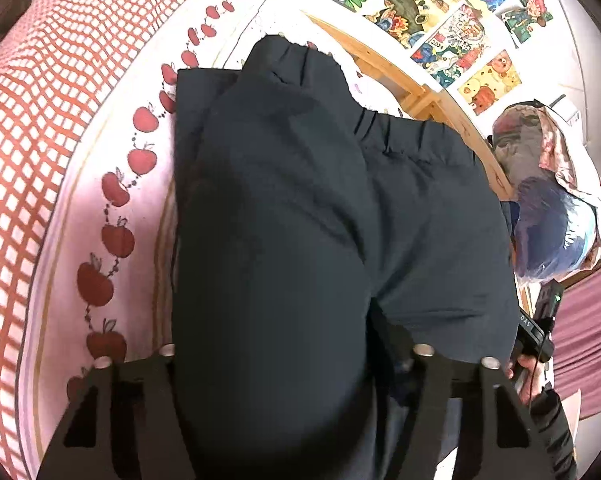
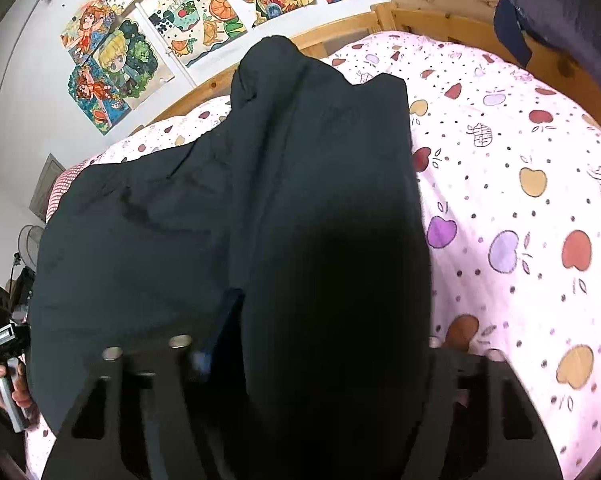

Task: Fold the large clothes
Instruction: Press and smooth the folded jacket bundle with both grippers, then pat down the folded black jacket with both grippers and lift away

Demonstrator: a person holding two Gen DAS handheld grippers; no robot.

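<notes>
Dark navy trousers (image 1: 300,200) hang folded over a bed, with the gathered waistband at the far end. In the left wrist view the cloth bulges up between the fingers of my left gripper (image 1: 296,360) and hides the fingertips; the gripper looks shut on the fabric. In the right wrist view the same trousers (image 2: 260,200) fill the middle and cover my right gripper (image 2: 300,360), which also looks shut on them. The right gripper's body (image 1: 540,328) shows at the right edge of the left wrist view, held by a hand (image 1: 528,372).
The bed sheet (image 2: 520,200) is white with coloured apples. A red checked cover (image 1: 20,120) lies along the left. A wooden bed frame (image 2: 420,4) runs behind, under drawings on the wall (image 2: 180,20). A fan (image 2: 30,240) stands far left.
</notes>
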